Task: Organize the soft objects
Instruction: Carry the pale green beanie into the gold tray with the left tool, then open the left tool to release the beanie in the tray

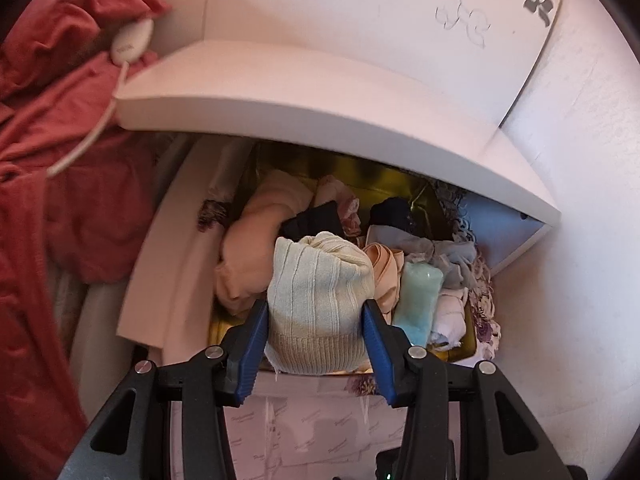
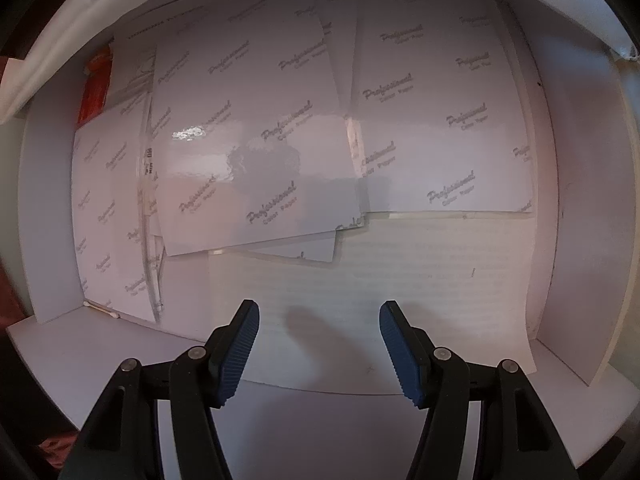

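Two risks: left tongs [image 1: 316, 312] holding cream knit [image 1: 316, 300] may snag shelf [image 1: 280, 92] or overfill bin [image 1: 470, 344]; right tongs [image 2: 320, 344] wide, empty.

The left wrist view looks steeply down, close over a drawer [image 1: 460, 200] under a white shelf [image 1: 304, 96]. The right wrist view faces almost straight down, near overlapping printed sheets [image 2: 256, 148]. Both show such sheets.

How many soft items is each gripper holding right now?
1. The left gripper clamps a cream ribbed knit bundle over the gold-lined box of clothes. The right gripper holds nothing above glossy paper sheets.
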A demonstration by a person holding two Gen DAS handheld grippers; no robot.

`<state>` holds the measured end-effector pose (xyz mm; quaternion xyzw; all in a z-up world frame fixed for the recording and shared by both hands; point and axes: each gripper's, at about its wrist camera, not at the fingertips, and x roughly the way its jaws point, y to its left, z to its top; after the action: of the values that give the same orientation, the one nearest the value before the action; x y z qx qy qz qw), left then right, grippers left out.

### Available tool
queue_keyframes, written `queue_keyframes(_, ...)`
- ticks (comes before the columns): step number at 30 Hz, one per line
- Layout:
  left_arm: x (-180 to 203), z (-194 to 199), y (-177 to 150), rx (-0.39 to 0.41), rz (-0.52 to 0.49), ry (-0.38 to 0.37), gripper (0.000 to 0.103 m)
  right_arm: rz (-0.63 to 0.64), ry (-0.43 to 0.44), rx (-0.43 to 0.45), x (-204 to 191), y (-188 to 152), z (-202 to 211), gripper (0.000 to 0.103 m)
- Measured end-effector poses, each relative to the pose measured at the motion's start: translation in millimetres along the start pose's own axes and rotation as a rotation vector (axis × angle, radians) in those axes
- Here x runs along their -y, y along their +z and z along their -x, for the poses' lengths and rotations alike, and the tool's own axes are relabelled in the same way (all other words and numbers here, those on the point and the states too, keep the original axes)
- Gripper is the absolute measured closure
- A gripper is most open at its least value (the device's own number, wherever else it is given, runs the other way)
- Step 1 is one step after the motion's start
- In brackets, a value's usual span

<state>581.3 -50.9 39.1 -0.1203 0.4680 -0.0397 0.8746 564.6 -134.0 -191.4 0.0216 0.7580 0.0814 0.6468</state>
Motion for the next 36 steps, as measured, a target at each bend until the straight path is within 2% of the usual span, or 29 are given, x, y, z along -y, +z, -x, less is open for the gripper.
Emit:
queue_keyframes(6,-6,-62,-9,-0.143,0.001,0.037,0.054,0.004,-0.004,0.0,-4,0,0,0.039)
queue_keyframes(8,-9,-65,-11,-0.122,-0.004,0.015,0.048,0.003,-0.002,-0.001,-4,-2,0,0.039)
queue_keyframes(12,-10,-66,-11,-0.138,-0.025,0.007,0.042,0.005,-0.004,-0.003,-4,-1,-2,0.039)
queue_keyframes(16,-15,-60,-10,-0.141,0.01,0.012,0.037,0.01,-0.012,0.003,-5,-2,-1,0.039)
queue_keyframes(20,-18,-43,-10,-0.095,-0.012,0.03,0.031,0.022,-0.026,0.011,-8,-2,-2,0.039)
queue_keyframes(28,-22,-12,-20,-0.042,-0.005,0.056,0.029,0.048,-0.051,0.036,-16,-6,1,0.039)
queue_keyframes(36,-31,25,-52,-0.002,0.009,0.082,0.029,0.077,-0.089,0.064,-24,-9,6,0.039)
